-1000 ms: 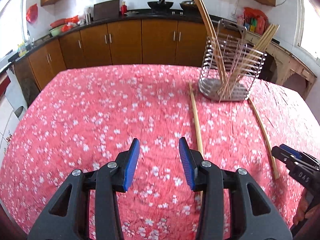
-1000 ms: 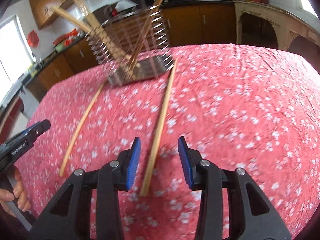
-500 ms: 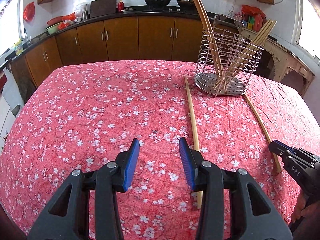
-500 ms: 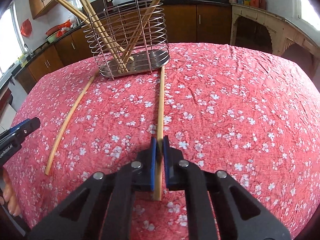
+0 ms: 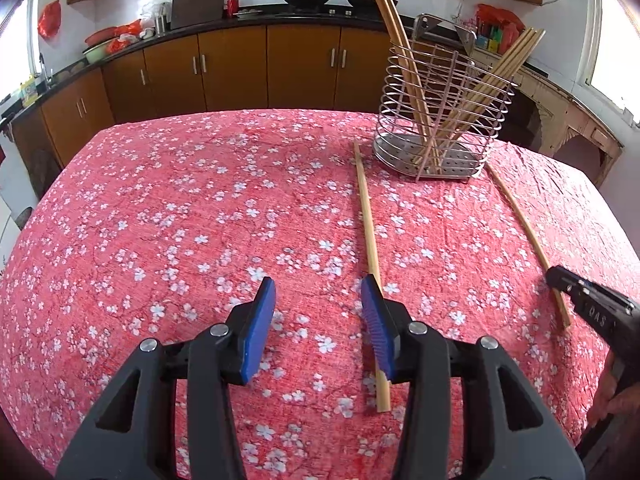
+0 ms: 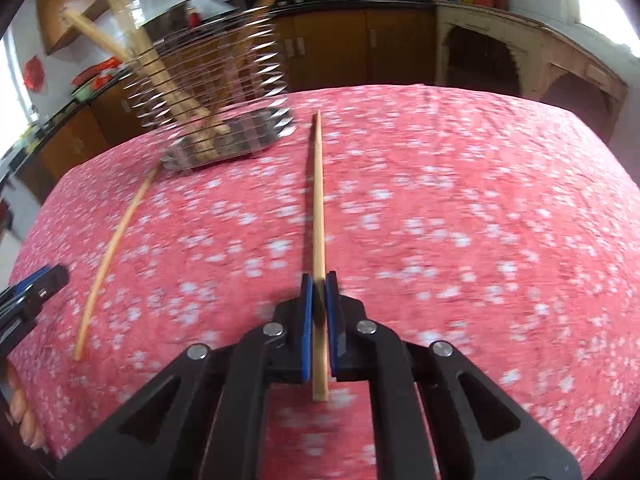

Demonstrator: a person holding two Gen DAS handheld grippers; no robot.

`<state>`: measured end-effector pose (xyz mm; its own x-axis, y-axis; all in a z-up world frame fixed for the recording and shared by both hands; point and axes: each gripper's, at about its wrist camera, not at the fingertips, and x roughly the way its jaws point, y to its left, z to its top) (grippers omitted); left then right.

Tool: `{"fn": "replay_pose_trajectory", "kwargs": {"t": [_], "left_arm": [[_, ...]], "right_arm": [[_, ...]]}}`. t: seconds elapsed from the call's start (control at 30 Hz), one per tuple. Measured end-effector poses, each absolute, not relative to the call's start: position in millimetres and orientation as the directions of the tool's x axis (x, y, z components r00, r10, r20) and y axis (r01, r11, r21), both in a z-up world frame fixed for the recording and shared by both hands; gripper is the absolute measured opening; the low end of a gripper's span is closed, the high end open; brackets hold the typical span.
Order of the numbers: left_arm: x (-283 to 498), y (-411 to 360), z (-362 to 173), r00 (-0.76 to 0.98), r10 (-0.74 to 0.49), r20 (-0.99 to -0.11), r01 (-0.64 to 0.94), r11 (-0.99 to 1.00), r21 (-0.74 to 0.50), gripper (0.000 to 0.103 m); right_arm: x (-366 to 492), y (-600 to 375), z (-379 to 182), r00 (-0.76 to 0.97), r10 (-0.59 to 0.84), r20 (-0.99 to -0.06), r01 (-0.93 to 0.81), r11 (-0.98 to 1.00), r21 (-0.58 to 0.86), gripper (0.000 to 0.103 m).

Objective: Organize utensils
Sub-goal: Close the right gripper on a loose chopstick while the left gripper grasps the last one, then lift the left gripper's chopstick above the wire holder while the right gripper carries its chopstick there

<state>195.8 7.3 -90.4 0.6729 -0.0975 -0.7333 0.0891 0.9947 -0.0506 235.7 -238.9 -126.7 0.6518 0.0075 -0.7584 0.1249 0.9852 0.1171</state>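
A wire utensil basket (image 5: 442,108) holding several bamboo sticks stands at the far right of the red floral table; it also shows in the right wrist view (image 6: 208,92). My right gripper (image 6: 319,280) is shut on a bamboo stick (image 6: 318,200) near its close end; the stick points toward the basket. It shows in the left wrist view (image 5: 520,216) with the right gripper (image 5: 560,280) on its near end. A second bamboo stick (image 5: 370,252) lies on the cloth, just right of my open, empty left gripper (image 5: 318,292), and shows in the right wrist view (image 6: 116,248).
The red floral tablecloth (image 5: 180,220) covers the whole table. Brown kitchen cabinets (image 5: 240,64) and a dark counter with pots run behind the far edge. A worn cream cabinet (image 6: 520,52) stands at the right.
My right gripper closed on the bamboo stick, and the right view now blurs with motion. My left gripper stayed open and shifted slightly toward the other stick.
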Motion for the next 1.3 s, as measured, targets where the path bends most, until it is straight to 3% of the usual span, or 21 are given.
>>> {"fn": "replay_pose_trajectory", "kwargs": {"t": [0.23,0.43,0.53,0.7,0.9,1.3], "left_arm": [[195,-6,-92,0.664,-0.125,-0.737,0.137,0.99,-0.044,0.048],[202,-24,-101,0.638,-0.108,-0.762,0.156,0.988,-0.01,0.047],[206,-31,-108,0.618,-0.102,-0.779,0.166,0.986,0.002,0.038],[212,-31,-112,0.635,-0.045,-0.772,0.128,0.991,0.047,0.008],[227,3,-113,0.634,0.0,-0.773,0.027,0.999,0.022,0.008],[224,15,-114,0.641,-0.052,-0.766,0.032,0.999,-0.041,0.009]], "right_arm": [[235,-289,-126,0.632,-0.111,-0.767,0.243,0.968,0.061,0.008],[229,-296,-128,0.633,-0.128,-0.763,0.239,0.97,0.036,0.008],[228,-295,-128,0.634,-0.123,-0.763,0.233,0.972,0.036,0.008],[228,-288,-128,0.639,-0.096,-0.763,0.205,0.978,0.049,0.008],[226,-283,-128,0.644,-0.049,-0.764,0.146,0.987,0.06,0.008],[224,-282,-128,0.642,-0.051,-0.765,0.145,0.988,0.055,0.008]]}}
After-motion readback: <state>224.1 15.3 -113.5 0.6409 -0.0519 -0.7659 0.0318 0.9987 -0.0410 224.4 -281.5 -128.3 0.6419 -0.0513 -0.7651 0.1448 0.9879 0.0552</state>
